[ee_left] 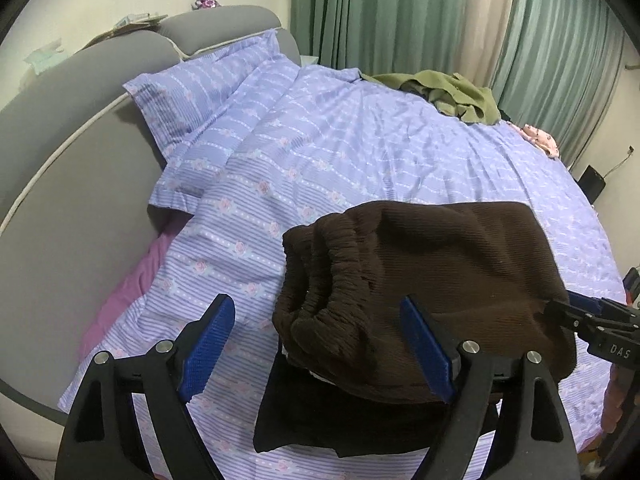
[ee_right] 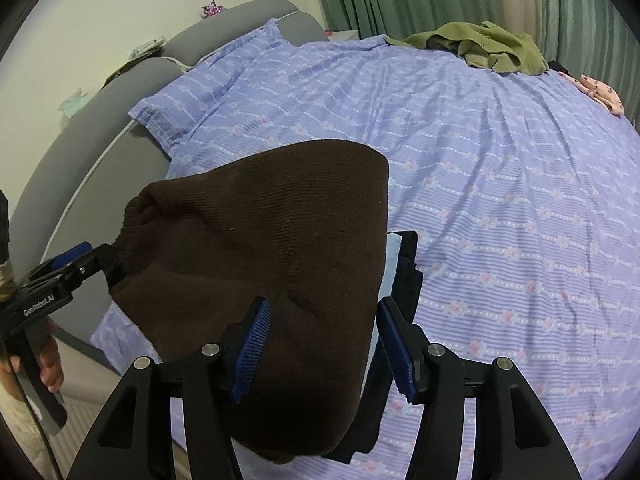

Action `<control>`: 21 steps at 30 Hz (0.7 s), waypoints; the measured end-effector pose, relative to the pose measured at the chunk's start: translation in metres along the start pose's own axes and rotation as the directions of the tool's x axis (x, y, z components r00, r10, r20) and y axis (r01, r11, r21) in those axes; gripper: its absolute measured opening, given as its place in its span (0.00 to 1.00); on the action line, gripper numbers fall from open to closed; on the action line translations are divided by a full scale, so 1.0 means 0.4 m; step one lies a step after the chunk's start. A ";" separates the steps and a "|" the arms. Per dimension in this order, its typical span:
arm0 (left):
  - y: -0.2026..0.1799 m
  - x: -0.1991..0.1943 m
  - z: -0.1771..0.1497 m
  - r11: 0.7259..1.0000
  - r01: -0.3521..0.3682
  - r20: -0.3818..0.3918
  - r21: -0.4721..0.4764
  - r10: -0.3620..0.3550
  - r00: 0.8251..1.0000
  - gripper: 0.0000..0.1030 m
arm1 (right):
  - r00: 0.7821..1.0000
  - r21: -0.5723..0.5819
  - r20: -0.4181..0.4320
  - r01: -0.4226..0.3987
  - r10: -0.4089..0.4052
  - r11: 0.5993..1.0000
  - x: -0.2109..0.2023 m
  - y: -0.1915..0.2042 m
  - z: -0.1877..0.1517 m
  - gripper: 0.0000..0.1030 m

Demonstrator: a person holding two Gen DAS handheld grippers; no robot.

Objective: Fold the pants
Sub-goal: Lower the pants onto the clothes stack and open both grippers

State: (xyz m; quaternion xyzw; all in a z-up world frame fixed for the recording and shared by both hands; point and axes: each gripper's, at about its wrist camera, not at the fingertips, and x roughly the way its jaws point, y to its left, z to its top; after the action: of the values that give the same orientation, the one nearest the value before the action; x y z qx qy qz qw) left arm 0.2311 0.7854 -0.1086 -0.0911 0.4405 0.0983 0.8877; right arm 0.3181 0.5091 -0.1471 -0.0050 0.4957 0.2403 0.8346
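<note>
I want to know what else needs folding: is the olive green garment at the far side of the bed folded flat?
No: the olive green garment lies in a crumpled heap on the purple striped bedcover.

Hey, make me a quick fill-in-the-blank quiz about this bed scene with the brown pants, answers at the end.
1. The folded pants are dark ____.
2. The pants lie on a ____ bedspread with a rose print.
3. The crumpled garment at the far edge of the bed is ____.
4. The curtains behind the bed are ____.

Missing words: brown; purple; olive green; green
</note>
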 end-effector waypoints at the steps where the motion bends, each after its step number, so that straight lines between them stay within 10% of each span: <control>1: -0.003 -0.013 -0.001 1.000 -0.002 0.011 -0.003 0.002 1.000 0.82 | 1.000 -0.003 0.006 0.001 -0.001 1.000 -0.009 0.001 -0.003 0.54; 7: -0.060 -0.122 -0.026 1.000 -0.018 0.113 0.020 0.016 0.993 0.89 | 0.991 -0.052 0.135 0.007 0.000 0.999 -0.148 0.003 -0.050 0.76; 21: -0.358 -0.458 -0.196 0.995 -0.041 0.273 0.095 0.014 0.962 1.00 | 0.915 -0.017 0.392 0.110 -0.095 0.994 -0.594 -0.116 -0.266 0.92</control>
State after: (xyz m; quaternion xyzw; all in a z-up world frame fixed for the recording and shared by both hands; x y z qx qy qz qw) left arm 0.0991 0.6106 0.0020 -0.0260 0.3199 0.0999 0.9418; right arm 0.1558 0.3478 -0.0146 0.0009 0.3139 0.2019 0.9278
